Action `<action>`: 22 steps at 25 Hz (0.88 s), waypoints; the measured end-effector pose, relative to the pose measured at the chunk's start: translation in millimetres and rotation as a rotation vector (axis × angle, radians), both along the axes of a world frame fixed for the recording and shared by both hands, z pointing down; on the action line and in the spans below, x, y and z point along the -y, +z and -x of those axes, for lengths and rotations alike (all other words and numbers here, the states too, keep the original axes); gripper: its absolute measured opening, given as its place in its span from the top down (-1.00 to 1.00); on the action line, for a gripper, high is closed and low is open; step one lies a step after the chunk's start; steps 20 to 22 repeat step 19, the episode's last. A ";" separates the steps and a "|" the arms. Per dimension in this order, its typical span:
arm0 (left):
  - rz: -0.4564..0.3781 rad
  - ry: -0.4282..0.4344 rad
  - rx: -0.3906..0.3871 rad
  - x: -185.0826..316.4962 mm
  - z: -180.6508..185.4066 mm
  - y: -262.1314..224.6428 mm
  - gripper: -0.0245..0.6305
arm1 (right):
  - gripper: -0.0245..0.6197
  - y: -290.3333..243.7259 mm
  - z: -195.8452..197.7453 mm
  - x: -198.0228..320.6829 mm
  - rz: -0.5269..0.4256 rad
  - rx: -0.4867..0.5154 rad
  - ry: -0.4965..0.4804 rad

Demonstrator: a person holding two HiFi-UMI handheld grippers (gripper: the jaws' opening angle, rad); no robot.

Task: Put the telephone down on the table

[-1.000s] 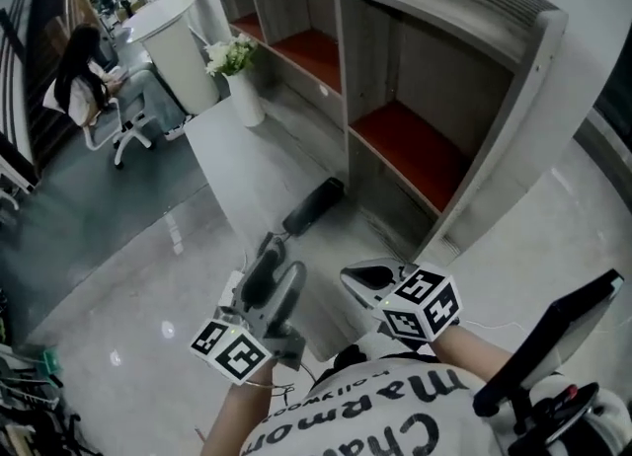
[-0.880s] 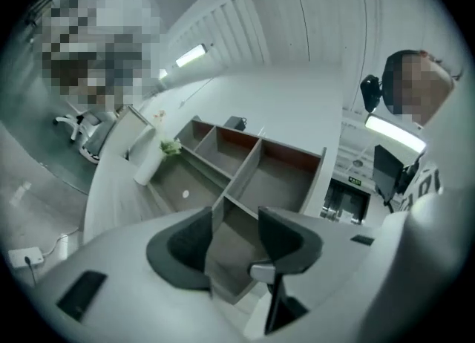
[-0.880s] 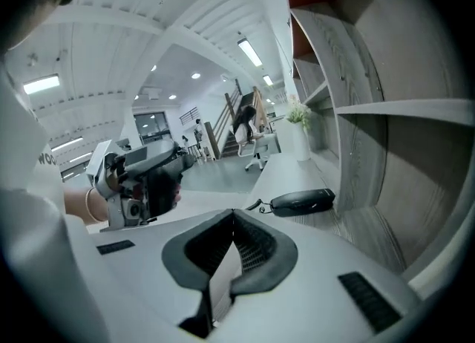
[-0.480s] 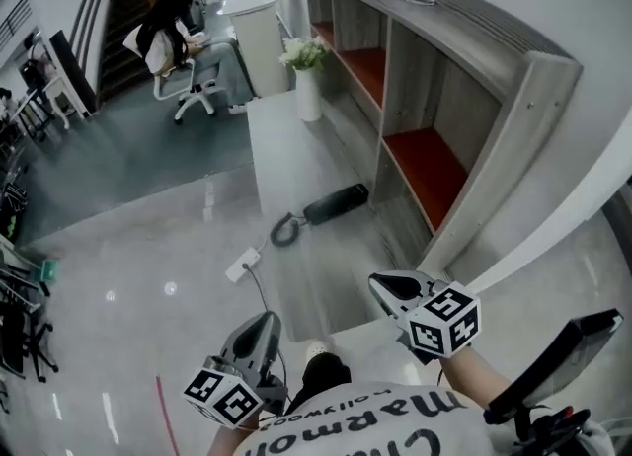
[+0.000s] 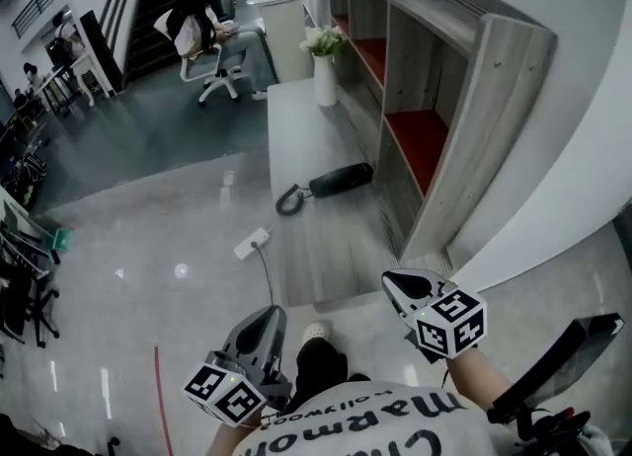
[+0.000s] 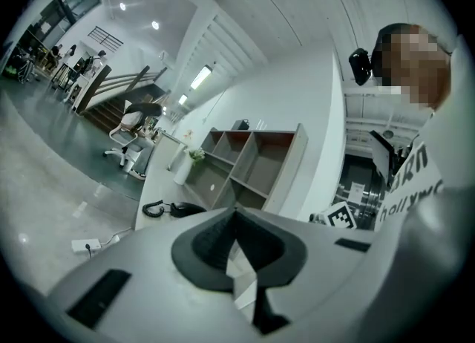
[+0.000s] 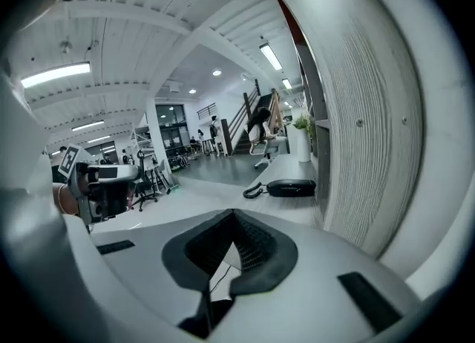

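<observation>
My left tongs (image 5: 265, 331) are pressed together on nothing, and my right tongs (image 5: 403, 288) are shut and empty too. I hold both close to my body, off the near end of the table (image 5: 296, 118), with the right tipped slightly down. The telephone (image 5: 341, 180) lies flat on the table, well apart from both, its coiled cord (image 5: 289, 199) beside it. I judge the placing done; next I need only keep clear.

Black telephone (image 5: 340, 180) lies flat on grey table (image 5: 296, 128).
</observation>
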State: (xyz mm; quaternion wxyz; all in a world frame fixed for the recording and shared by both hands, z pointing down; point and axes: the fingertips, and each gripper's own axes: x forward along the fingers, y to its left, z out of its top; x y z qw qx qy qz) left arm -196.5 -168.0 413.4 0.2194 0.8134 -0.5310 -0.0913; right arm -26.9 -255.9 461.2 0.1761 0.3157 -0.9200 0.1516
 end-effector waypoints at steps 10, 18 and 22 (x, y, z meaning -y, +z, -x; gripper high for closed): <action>-0.033 0.001 0.016 -21.6 -15.4 -10.9 0.89 | 0.89 -7.0 -12.4 -19.1 -0.029 0.001 0.000; -0.050 -0.011 0.014 -24.9 -12.3 -15.2 0.89 | 0.89 -11.0 -9.2 -23.0 -0.038 -0.003 -0.017; -0.050 -0.011 0.014 -24.5 -12.7 -15.2 0.89 | 0.89 -10.6 -9.7 -22.5 -0.037 -0.006 -0.017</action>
